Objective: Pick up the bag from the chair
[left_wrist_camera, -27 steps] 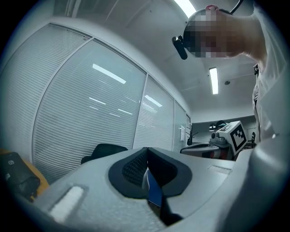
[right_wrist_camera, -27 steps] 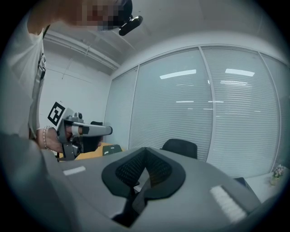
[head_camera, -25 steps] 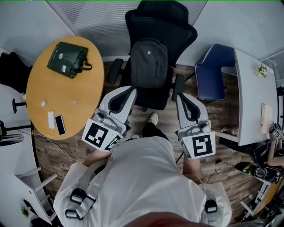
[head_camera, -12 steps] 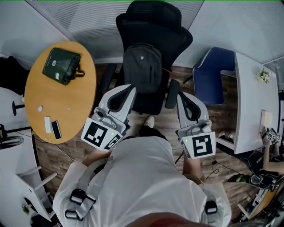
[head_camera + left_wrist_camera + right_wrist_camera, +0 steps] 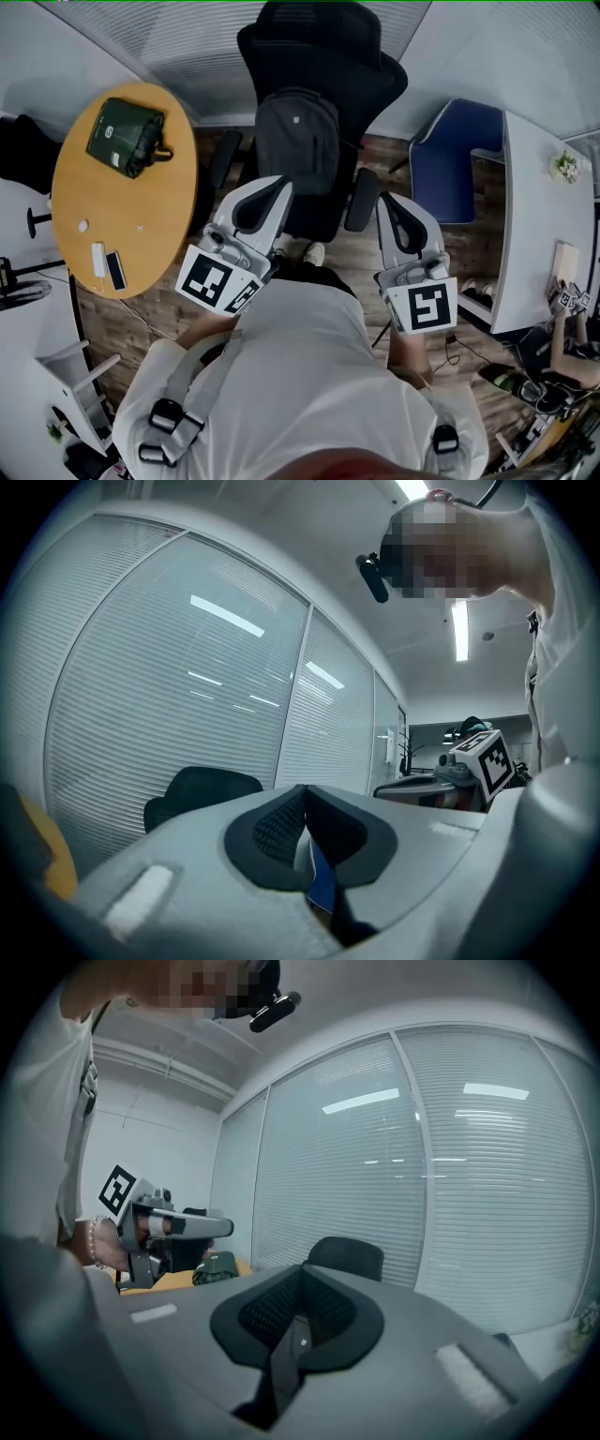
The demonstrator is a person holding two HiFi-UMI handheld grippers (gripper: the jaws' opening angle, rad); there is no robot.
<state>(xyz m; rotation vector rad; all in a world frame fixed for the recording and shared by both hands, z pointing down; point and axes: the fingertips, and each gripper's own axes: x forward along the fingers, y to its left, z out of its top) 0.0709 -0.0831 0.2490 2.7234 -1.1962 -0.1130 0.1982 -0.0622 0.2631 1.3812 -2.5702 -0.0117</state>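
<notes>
At twelve o'clock the bag [image 5: 298, 141] sits untouched on the chair [image 5: 319, 47], my left gripper [image 5: 270, 185] and right gripper [image 5: 390, 201] hovering short at six, fingers [image 5: 169, 855] closed on nothing, so the whole pickup remains.

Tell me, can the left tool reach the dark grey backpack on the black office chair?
Probably yes: the left tool hovers near the dark grey backpack on the black office chair, nothing between them; its jaws are shut.

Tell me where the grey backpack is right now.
In the head view, the grey backpack sits on the black office chair at top centre, between the round wooden table at left and the blue chair at right.
</notes>
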